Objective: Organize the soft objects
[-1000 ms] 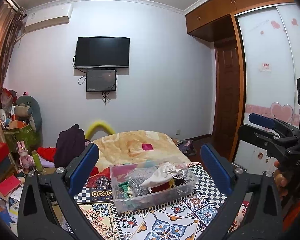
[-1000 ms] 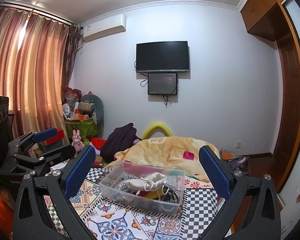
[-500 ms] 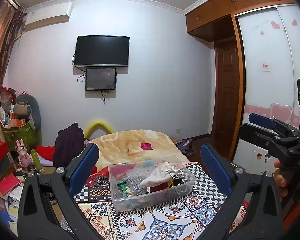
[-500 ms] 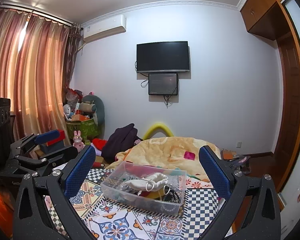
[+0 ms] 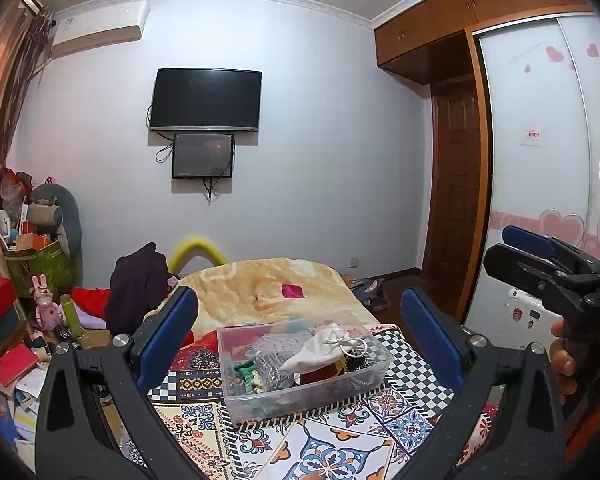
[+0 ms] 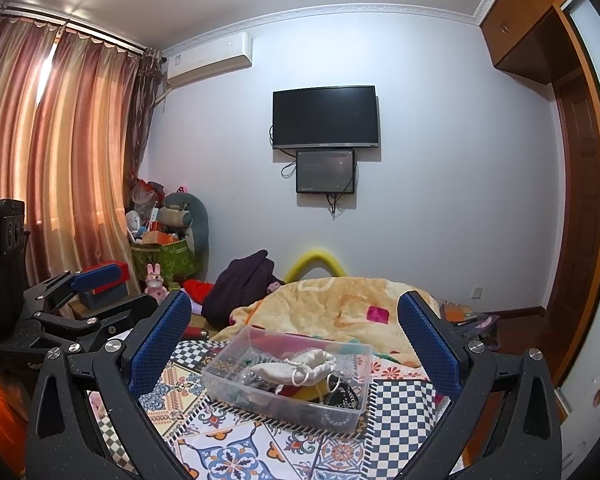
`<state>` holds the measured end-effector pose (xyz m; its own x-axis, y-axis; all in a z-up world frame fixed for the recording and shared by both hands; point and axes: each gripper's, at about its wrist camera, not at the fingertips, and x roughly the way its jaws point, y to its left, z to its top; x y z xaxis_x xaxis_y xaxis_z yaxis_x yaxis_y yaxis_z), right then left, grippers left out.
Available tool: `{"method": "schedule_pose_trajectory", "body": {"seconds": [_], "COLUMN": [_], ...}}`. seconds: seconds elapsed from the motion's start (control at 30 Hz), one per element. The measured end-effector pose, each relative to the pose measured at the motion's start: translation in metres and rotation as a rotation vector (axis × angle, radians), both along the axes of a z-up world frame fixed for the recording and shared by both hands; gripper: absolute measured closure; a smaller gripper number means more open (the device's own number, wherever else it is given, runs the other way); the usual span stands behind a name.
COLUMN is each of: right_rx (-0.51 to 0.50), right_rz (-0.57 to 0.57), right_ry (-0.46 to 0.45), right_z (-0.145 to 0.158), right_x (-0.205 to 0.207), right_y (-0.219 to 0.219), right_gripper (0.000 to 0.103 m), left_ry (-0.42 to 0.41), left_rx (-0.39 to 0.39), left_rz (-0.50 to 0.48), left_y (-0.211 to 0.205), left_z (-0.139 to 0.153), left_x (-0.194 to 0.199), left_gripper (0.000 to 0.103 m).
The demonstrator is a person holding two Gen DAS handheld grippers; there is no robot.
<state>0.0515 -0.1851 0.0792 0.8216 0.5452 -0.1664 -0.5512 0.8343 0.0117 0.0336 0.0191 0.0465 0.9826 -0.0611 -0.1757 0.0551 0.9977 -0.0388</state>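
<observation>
A clear plastic bin (image 5: 300,392) sits on a patterned cloth (image 5: 320,444) on the bed; it also shows in the right wrist view (image 6: 288,400). It holds soft items: a white drawstring pouch (image 5: 320,350), also in the right wrist view (image 6: 296,370), green and grey pieces (image 5: 256,372) and dark ones. My left gripper (image 5: 300,320) is open and empty, raised in front of the bin. My right gripper (image 6: 294,320) is open and empty, likewise raised. Each gripper shows at the edge of the other's view, the right one (image 5: 540,256) and the left one (image 6: 80,300).
A yellow blanket (image 5: 268,292) covers the bed behind the bin, with dark clothes (image 5: 136,288) at its left. Clutter, toys and boxes (image 5: 28,280) fill the left floor. A wardrobe (image 5: 540,160) and door stand right; a TV (image 5: 206,100) hangs on the wall.
Both grippers have shifted slightly, so the bin sits a little lower and nearer in the views. Both stay open and empty.
</observation>
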Motion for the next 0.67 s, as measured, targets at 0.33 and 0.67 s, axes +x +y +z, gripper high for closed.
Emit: {"method": "schedule_pose_trajectory", "body": {"seconds": [0.33, 0.67], "right_rx": [-0.002, -0.001], "right_rz": [0.004, 0.001], "right_ry": [0.002, 0.005], "right_z": [0.0005, 0.0000], "right_x": [0.0009, 0.0008], "right_y": [0.0002, 0.0012], "right_gripper": [0.000, 0.000], "left_ry": [0.024, 0.021], "left_rx": [-0.043, -0.005], "left_rz": [-0.011, -0.009], "left_y": [0.0072, 0.0013], "left_z": [0.0016, 0.0018], "left_x": [-0.0005, -0.0016], "left_gripper": [0.000, 0.000]}}
